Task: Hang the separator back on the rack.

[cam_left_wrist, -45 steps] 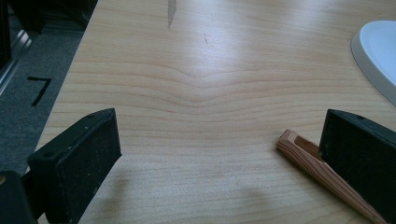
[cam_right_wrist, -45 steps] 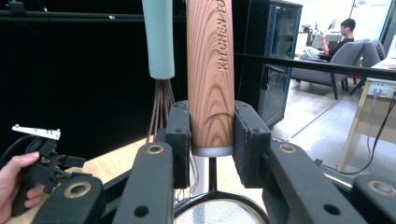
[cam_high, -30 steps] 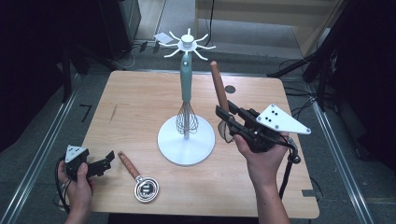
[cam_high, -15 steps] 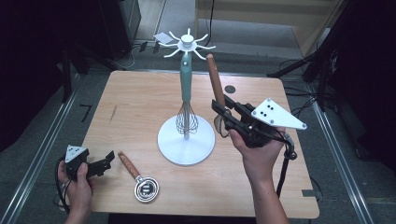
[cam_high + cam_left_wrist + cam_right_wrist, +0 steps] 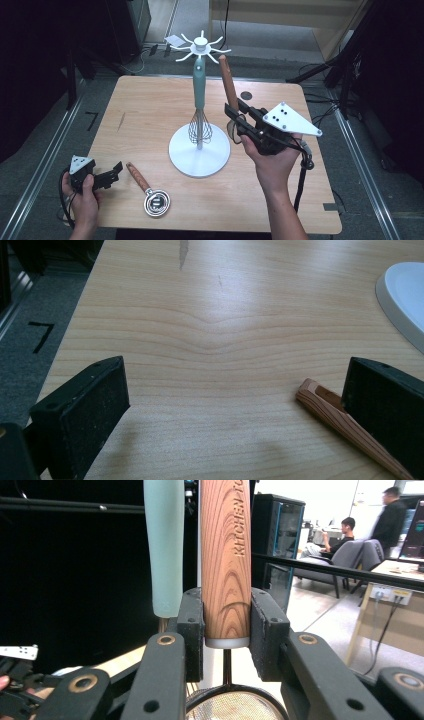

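**Strainer handle is up by the rack's hooks, but the hanging end is hard to read**

Going left to right. The left gripper (image 5: 114, 173) sits low at the near-left corner of the tabletop (image 5: 150, 105), fingers spread wide with nothing between them. Just off its right finger lies a wood-handled measuring spoon (image 5: 148, 190), handle pointing back toward those fingers, bowl end away from them. In the left gripper view only the handle tip (image 5: 345, 422) peeks out beside the right finger, not gripped.

Middle: the white utensil rack (image 5: 200, 150) with a whisk (image 5: 200, 127) hanging against its pole.

Right: the right gripper (image 5: 239, 120) has its fingers clamped on a wooden-handled strainer (image 5: 229, 82), near the bottom of the handle. The long axis runs up and away from the fingers, leaning slightly toward the hook ring (image 5: 201, 48). So this is the hand nearer the rack, and I'd say the next bit depends on getting that top end across to a hook.

Hard to make out: the handle top is cut off in the right gripper view (image 5: 226, 560), so I can't tell if there's a hanging hole. The mesh bowl (image 5: 232, 705) is mostly hidden below the fingers.
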A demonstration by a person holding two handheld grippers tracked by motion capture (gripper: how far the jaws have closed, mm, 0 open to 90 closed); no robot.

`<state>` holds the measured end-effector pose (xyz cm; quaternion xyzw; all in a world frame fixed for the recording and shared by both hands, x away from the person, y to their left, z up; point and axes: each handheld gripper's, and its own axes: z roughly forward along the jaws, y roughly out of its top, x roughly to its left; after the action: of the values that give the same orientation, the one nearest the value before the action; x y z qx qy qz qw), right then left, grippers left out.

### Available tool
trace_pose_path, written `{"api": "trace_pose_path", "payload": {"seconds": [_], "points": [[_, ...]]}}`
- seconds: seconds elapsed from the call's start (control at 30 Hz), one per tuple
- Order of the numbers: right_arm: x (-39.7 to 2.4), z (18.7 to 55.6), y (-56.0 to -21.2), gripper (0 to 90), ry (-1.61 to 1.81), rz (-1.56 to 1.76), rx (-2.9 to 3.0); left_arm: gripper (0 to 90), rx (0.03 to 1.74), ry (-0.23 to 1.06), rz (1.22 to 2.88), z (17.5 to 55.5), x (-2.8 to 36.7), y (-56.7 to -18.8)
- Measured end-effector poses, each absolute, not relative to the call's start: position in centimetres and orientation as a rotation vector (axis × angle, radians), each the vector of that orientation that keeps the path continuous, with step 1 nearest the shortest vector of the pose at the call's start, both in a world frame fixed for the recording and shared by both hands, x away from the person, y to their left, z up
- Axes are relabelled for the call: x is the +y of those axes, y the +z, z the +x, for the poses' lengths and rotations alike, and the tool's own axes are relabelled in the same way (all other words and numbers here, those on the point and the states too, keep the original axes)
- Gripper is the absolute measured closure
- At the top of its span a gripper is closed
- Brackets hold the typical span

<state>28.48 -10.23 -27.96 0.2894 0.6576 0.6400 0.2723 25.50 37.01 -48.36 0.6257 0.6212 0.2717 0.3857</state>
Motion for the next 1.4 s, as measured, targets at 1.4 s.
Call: {"api": "trace_pose_path", "payload": {"seconds": [1.4], "points": [[-8.7,28.3,-27.8,72.0,1.444,0.826,1.71,0.0,1.585,0.69,1.597,25.5,37.0,-48.3]]}}
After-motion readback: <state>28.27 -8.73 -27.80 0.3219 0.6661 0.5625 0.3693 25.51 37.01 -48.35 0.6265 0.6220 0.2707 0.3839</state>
